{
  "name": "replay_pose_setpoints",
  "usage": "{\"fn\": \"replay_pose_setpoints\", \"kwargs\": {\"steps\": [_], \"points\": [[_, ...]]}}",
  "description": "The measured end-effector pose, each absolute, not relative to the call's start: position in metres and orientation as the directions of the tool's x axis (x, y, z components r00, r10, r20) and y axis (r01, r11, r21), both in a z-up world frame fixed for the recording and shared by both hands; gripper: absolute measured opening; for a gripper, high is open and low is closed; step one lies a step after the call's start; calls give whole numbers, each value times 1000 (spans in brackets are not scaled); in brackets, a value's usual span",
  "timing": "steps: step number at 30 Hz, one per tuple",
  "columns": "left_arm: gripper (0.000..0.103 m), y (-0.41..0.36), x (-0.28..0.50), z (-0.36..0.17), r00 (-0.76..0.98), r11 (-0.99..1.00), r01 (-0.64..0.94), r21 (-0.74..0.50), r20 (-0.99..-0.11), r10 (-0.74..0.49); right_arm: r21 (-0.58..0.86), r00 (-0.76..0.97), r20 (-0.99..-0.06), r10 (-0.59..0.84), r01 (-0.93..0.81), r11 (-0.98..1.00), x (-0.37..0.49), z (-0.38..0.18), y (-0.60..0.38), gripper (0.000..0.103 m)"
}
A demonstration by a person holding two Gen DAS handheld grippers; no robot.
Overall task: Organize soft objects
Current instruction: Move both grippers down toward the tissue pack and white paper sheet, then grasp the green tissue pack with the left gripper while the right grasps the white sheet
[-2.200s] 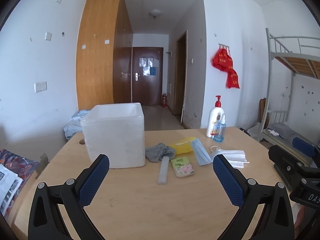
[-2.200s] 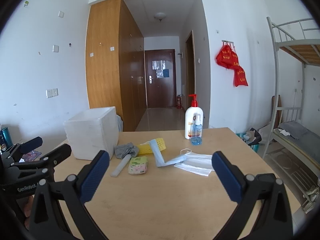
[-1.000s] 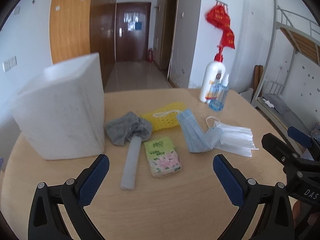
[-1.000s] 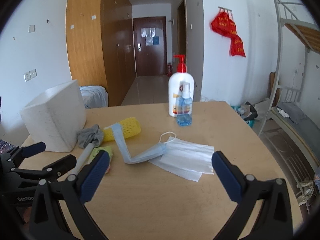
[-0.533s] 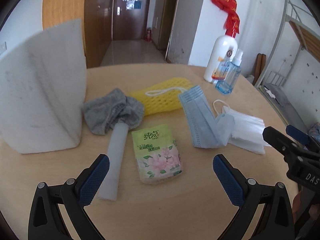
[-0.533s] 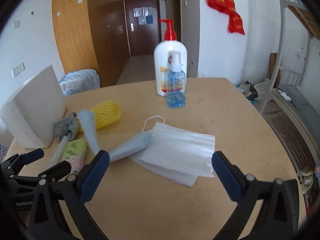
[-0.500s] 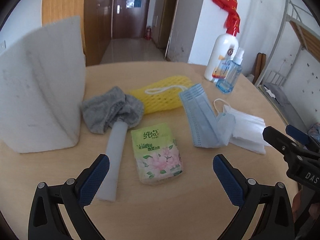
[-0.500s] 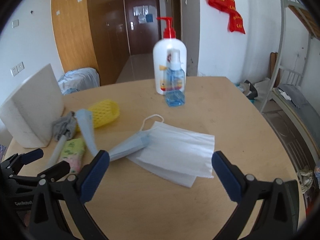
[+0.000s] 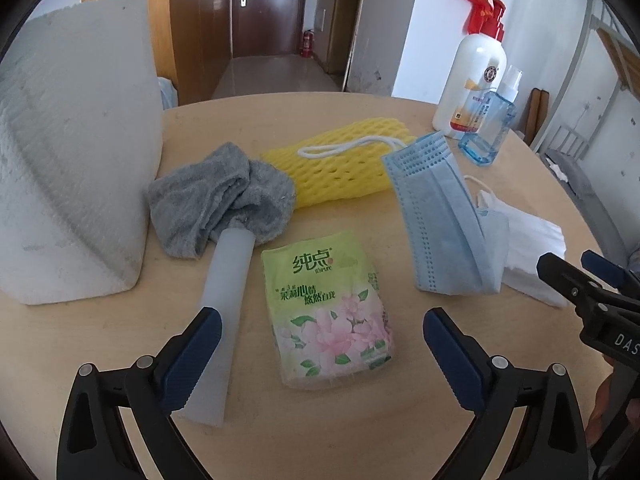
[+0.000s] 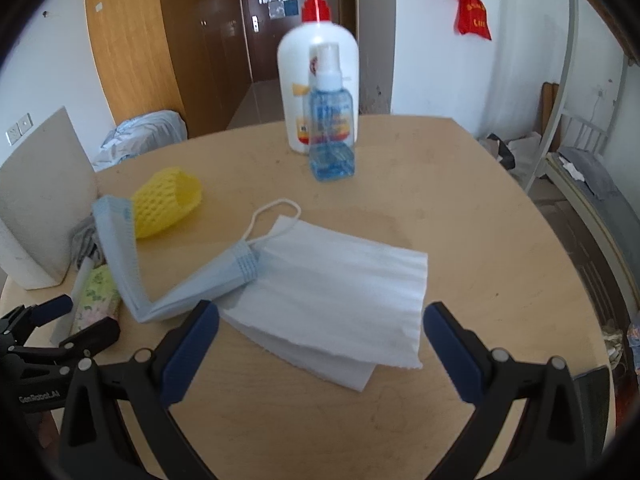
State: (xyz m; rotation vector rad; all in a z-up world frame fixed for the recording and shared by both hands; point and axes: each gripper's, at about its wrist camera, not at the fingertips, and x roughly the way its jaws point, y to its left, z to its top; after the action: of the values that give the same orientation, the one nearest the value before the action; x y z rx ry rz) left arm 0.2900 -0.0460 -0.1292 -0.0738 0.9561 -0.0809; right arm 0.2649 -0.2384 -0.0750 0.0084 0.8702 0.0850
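Observation:
My left gripper (image 9: 318, 352) is open and empty, low over a green tissue pack (image 9: 326, 308) that lies between its fingers. A grey cloth (image 9: 220, 196), a pale foam tube (image 9: 224, 312), a yellow foam net (image 9: 340, 160) and a blue face mask (image 9: 436, 216) lie around the pack. My right gripper (image 10: 320, 354) is open and empty over white tissue sheets (image 10: 336, 292). A blue mask (image 10: 168, 272) lies bent to the left of the sheets. The white foam box (image 9: 76, 136) stands at the left.
A white pump bottle (image 10: 318, 80) and a small blue spray bottle (image 10: 331, 136) stand at the back of the round wooden table (image 10: 460, 208). A bunk bed frame (image 10: 580, 148) is to the right. The other gripper shows at each view's edge.
Both grippers have moved forward and down toward the table. The tissue pack now lies between the left fingers, the white sheets between the right fingers. Both stay open.

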Motion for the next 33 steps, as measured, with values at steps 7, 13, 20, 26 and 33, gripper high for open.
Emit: {"fn": "replay_pose_setpoints", "kwargs": {"steps": [7,13,20,26,33], "points": [[101,-59,294,-132,584,997,49,-59,-808,-76,13,616,-787,47,-59,998,269,-82,-236,103],[100,-67,296,-132,584,994,81,-77,-805,-110,20,619,-784,47,-50,999,270,-82,-240,103],[89,-75,300,-141,576,997,74,-12,-816,-53,-3,609,-793,23,-42,999,273,-86,-240,103],[73,-72,301,-141,586,999,51,-13,-810,-41,-24,603,-797,3,-37,999,274,-89,-240,103],[61,-71,298,-138,588,997,77,-10,-807,-53,-56,577,-816,-24,-37,998,280,-95,-239,99]]}}
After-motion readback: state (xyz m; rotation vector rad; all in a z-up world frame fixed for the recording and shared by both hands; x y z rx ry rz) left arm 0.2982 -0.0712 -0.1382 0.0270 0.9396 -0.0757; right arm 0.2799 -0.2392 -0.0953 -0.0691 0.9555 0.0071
